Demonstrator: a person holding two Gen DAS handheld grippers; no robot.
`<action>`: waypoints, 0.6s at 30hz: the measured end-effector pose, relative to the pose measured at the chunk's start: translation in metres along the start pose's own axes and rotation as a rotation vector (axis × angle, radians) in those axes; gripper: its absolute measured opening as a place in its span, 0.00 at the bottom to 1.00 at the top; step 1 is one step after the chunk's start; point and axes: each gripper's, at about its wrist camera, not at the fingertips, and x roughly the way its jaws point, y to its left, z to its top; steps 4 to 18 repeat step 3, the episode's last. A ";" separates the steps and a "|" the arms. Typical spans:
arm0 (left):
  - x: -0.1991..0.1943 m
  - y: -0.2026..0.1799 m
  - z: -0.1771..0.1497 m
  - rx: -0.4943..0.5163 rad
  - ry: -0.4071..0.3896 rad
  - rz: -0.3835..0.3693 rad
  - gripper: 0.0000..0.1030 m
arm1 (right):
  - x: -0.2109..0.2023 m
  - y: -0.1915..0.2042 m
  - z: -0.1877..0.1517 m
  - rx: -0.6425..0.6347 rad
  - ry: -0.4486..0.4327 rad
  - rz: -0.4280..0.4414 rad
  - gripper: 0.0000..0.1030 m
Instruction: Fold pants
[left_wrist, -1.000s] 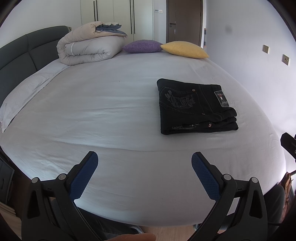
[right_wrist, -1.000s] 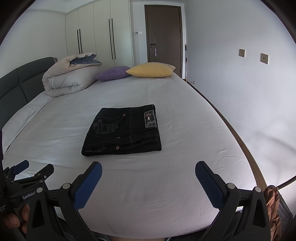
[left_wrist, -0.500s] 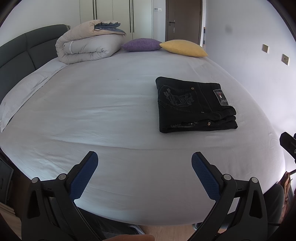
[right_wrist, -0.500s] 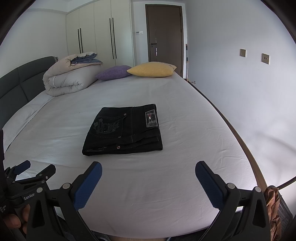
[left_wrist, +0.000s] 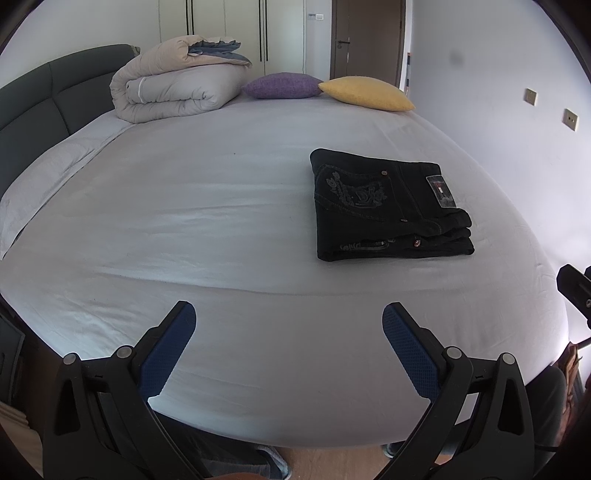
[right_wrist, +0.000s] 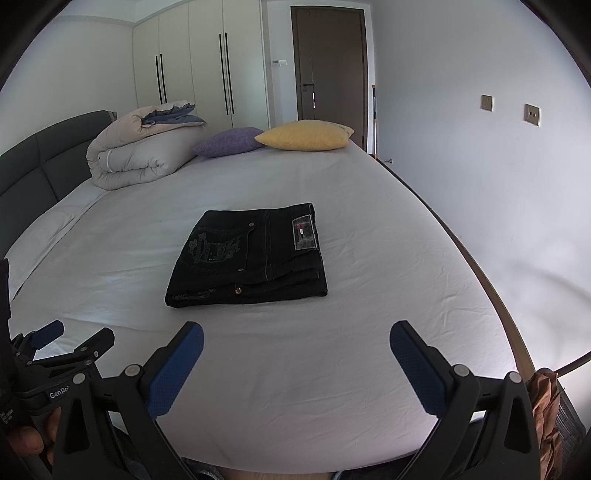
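Black pants (right_wrist: 246, 254) lie folded in a flat stack mid-bed, nearer the right edge. Wide bare sheet (left_wrist: 166, 221) on all sides. Left gripper (left_wrist: 288, 345) and right gripper (right_wrist: 295, 354) hang over the foot edge, fingers spread, empty. Floor mostly hidden.

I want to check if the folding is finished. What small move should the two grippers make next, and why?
Probably none on the cloth: keep both grippers back, or draw them away. The black pants already lie in a neat folded stack on the bed sheet. The left gripper and right gripper are both open, empty, and near the bed edge, apart from the pants.
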 end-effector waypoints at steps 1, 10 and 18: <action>0.000 0.000 0.000 0.003 -0.004 0.004 1.00 | -0.001 0.000 0.000 0.001 0.001 0.000 1.00; 0.001 -0.001 0.001 0.005 -0.005 0.001 1.00 | 0.000 -0.001 -0.001 0.001 0.004 0.002 1.00; 0.001 -0.001 0.001 0.005 -0.005 0.001 1.00 | 0.000 -0.001 -0.001 0.001 0.004 0.002 1.00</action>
